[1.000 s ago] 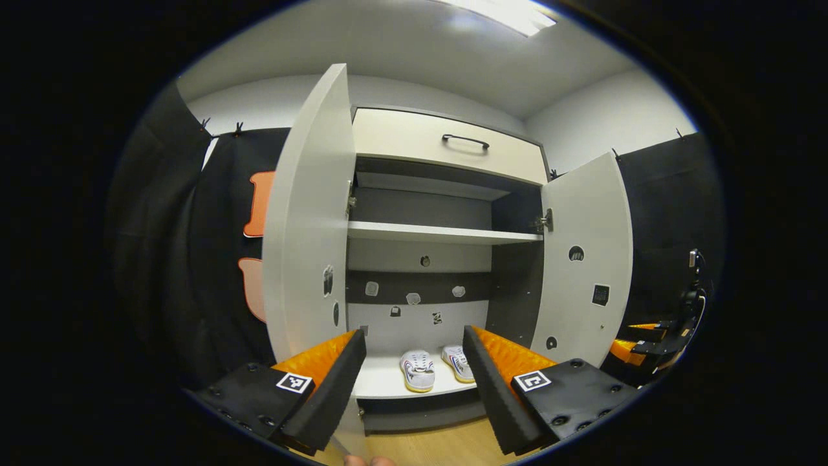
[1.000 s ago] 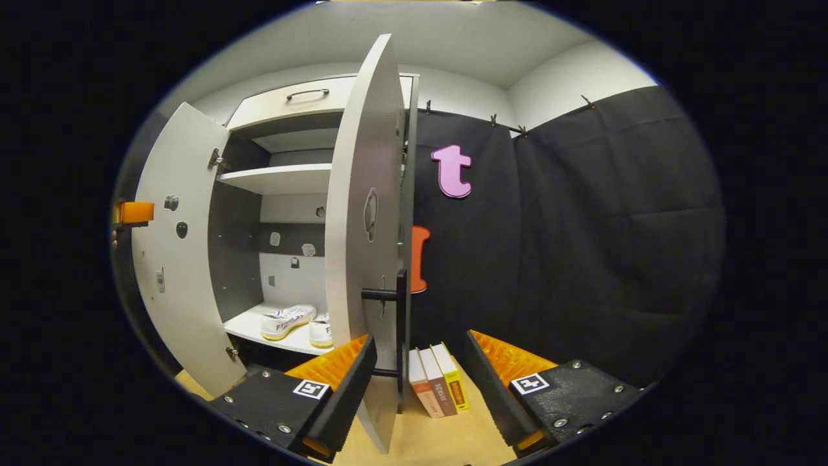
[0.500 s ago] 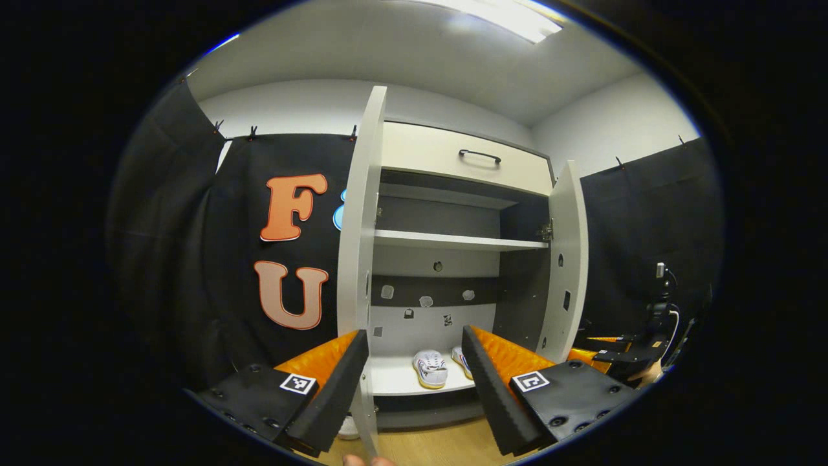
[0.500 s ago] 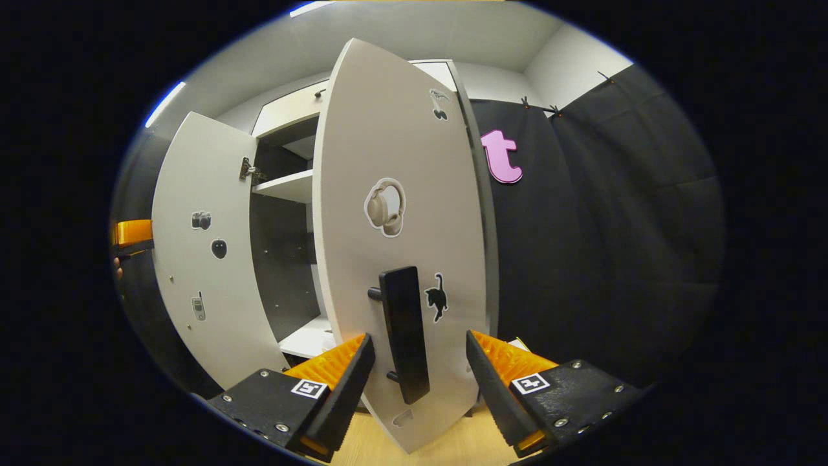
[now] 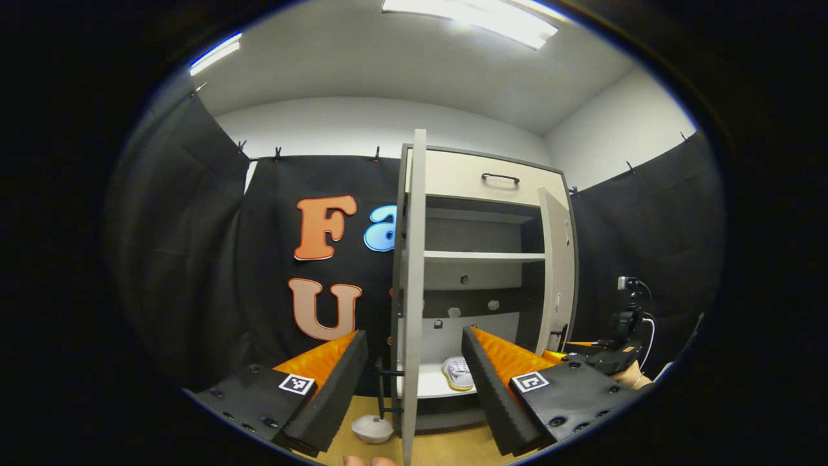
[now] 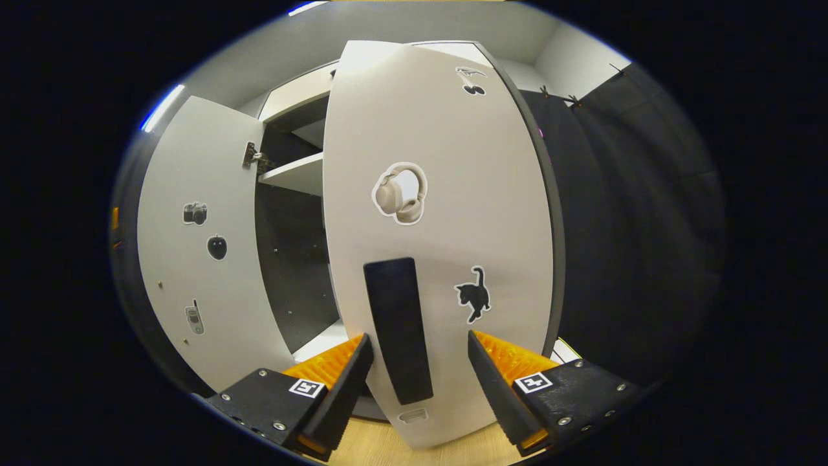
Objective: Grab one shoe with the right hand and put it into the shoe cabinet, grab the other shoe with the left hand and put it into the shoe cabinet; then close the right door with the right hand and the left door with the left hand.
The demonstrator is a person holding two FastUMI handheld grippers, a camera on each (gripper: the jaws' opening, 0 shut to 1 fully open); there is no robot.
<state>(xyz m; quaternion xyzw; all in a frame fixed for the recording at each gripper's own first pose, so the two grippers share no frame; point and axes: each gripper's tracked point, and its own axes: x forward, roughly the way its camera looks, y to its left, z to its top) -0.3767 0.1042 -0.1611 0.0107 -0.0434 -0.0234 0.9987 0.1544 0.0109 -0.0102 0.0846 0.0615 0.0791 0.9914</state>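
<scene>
- While the right gripper (image 6: 417, 382) points straight at the outer face of the right door (image 6: 440, 194), its fingers stand spread, one on each side of the door's black bar handle (image 6: 396, 327); neither finger seems to touch it, though the view is too close to be sure.
- Level and aimed at the shoe cabinet (image 5: 482, 272), the left gripper (image 5: 414, 382) has its fingers apart, with the thin edge of the left door (image 5: 413, 291) standing upright between them; nothing is gripped.
- In the left gripper view the right door (image 5: 557, 265) is swung well inward, and the other gripper (image 5: 598, 356), with a hand behind it, sits just beside it.
- Black cloth (image 5: 194, 259) hangs on both sides of the cabinet, under a white ceiling; the floor (image 5: 446, 450) is light wood.
- One white shoe (image 5: 458, 373) rests on the bottom shelf (image 5: 430, 385), its long axis running front to back, sole down.
- A small white round object (image 5: 372, 428) lies on the floor beside the left door.
</scene>
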